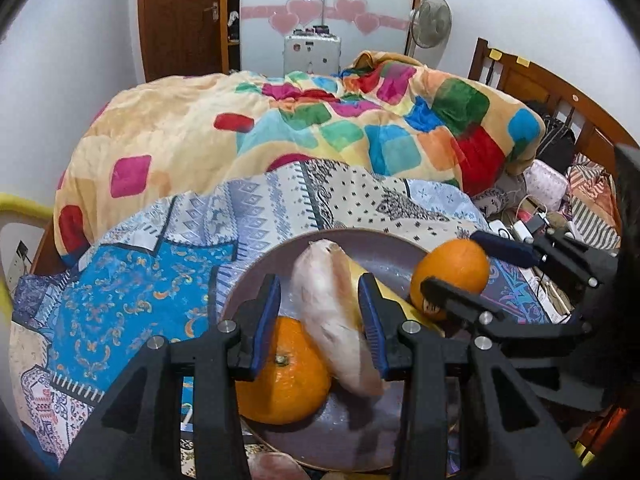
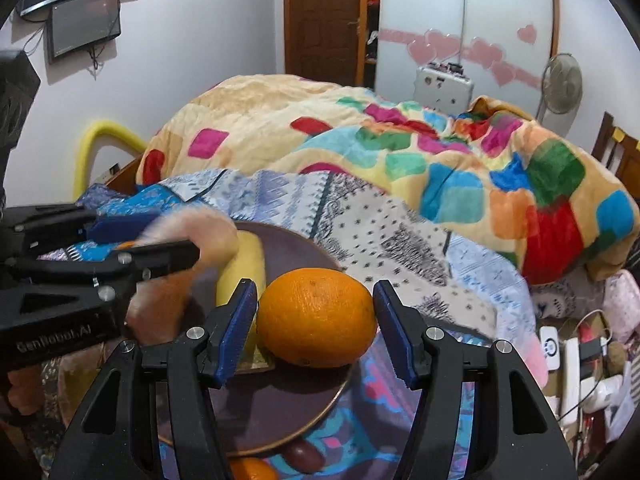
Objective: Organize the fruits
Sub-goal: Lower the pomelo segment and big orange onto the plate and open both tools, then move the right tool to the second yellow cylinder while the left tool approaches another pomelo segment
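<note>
My left gripper [image 1: 326, 320] brackets the pale sweet potato [image 1: 332, 320] untouching, my right gripper [image 2: 316, 328] gapes astride the orange [image 2: 316, 316], both poised over the plate [image 1: 372, 244].

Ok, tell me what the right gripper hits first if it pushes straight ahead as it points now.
Most likely the orange: it sits on the plate between the open fingers of the right gripper, directly ahead. Whether a pad touches it already is unclear.

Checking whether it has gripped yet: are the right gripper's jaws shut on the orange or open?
Open. In the right wrist view the right gripper straddles the orange on the plate, with a gap at the right pad.
</note>
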A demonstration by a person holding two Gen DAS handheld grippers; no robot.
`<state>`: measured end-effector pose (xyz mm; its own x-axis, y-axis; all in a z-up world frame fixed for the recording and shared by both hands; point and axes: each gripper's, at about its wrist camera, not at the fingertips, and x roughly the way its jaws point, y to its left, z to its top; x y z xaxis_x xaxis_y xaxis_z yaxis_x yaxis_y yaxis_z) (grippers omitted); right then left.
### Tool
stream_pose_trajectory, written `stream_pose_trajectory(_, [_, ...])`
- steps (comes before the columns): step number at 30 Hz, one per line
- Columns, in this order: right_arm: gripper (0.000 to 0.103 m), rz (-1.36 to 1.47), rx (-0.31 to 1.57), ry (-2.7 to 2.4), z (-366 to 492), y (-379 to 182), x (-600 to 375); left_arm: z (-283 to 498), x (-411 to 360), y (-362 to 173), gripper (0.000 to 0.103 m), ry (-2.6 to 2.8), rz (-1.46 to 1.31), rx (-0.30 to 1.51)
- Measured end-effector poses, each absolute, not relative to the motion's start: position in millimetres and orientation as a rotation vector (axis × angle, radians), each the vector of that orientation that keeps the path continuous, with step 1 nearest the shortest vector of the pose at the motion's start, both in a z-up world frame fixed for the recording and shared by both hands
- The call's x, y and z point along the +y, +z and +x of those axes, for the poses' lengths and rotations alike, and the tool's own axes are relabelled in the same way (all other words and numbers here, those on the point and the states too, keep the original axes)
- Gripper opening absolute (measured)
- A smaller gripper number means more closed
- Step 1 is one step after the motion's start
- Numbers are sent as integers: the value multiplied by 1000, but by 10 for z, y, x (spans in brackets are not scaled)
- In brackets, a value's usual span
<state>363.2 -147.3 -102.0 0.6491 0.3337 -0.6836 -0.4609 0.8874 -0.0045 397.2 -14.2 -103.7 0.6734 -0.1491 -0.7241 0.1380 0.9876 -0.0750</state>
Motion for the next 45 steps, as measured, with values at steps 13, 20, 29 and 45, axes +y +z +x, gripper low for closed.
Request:
stream_pose_trajectory(13, [59,-208,749,470,3603,-1039,-1432,3841,-83,-1002,40,-150,-6,805])
stream_pose_trajectory(20, [65,-196,767,479,3546,-1010,-1477,3670,-58,-942,41,-151,4,792])
stream_pose_trajectory(29, [68,-202,721,470,3288,-866,-1507,3334,-2,-804,44,-131,34,759])
stream_pose_trajectory(45, [68,-142,613,524,2517,-423,-1645,2542,164,-636,71,-84,12,747])
